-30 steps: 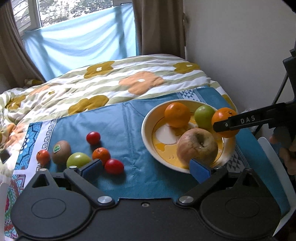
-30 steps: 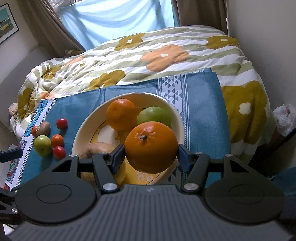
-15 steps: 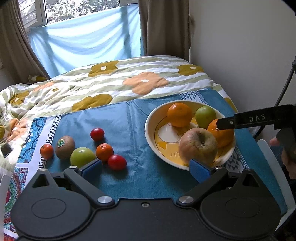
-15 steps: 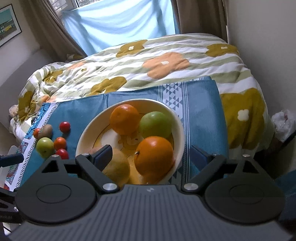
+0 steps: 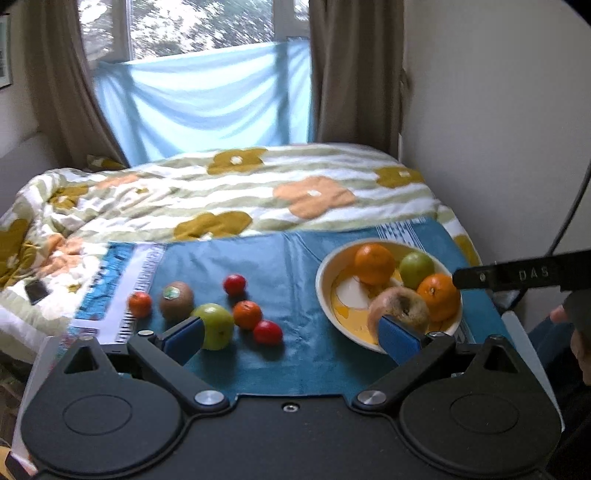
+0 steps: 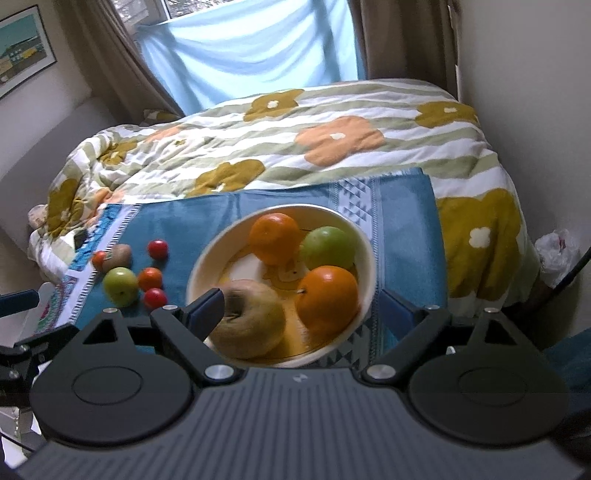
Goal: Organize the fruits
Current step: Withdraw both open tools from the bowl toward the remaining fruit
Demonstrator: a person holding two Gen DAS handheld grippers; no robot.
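The right gripper (image 6: 301,308) hangs above the near rim of a cream bowl (image 6: 364,251), its blue fingers (image 6: 207,310) spread wide with nothing between them, having just been opening. In the bowl sit a brownish apple (image 6: 251,325) nearest, an orange (image 6: 327,297) beside it, then a second orange (image 6: 275,238) and a green apple (image 6: 328,247) at the far side. The left gripper (image 5: 291,336), fingers also wide and empty, hovers over a blue cloth (image 5: 295,266) spread on the bed. Left of the bowl on that cloth lie loose fruits: a green apple (image 5: 216,325), a red tomato (image 5: 267,332), a small orange fruit (image 5: 247,314), a kiwi (image 5: 176,300), another small orange fruit (image 5: 140,303) and a second red tomato (image 5: 235,284). Beyond, a flowered quilt (image 5: 236,192) covers the bed below a curtained window (image 5: 199,26).
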